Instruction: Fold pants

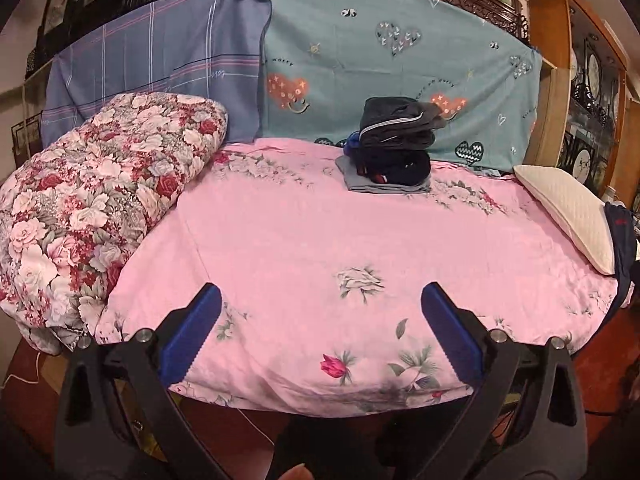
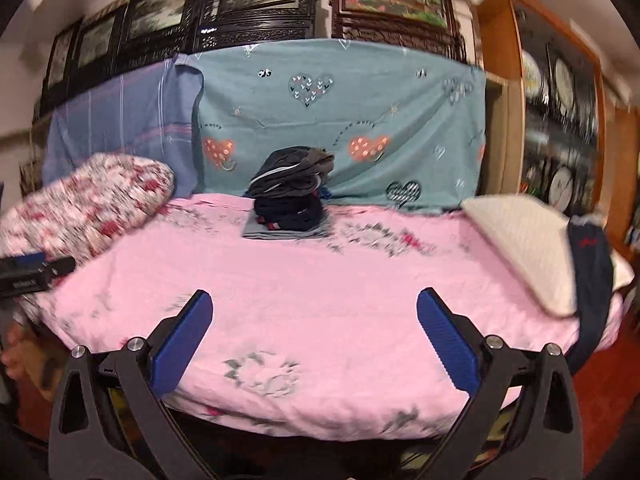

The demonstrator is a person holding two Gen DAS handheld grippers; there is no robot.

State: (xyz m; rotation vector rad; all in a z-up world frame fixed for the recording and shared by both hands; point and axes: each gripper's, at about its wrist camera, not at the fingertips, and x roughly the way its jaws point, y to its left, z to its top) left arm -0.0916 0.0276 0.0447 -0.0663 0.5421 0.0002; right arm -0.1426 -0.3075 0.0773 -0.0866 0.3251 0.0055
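Right now both grippers hang over the near edge of the bed, and both are spread wide with nothing between their blue fingers. The left gripper (image 1: 320,308) points across the pink sheet (image 1: 280,248) toward the far edge. The right gripper (image 2: 314,312) points the same way, and its view is a bit blurry.

At the far edge of the bed, near the middle, sits a pile of folded clothes (image 1: 394,148). The pile is dark on top and has a flat grey piece at the bottom. It rests on the pink sheet, just in front of the green cloth with hearts (image 1: 400,52) that hangs behind the bed. A blue striped cloth (image 1: 152,56) hangs beside the green one.

Dark blue pants (image 2: 592,276) lie at the right edge of the bed. They drape over the white pillow (image 2: 524,240) and hang down past the edge. Neither gripper touches them.

A rolled-up flowery blanket (image 1: 92,196) fills the far left corner of the bed. In the right view, a bit of the left gripper shows at the left edge, near that blanket.
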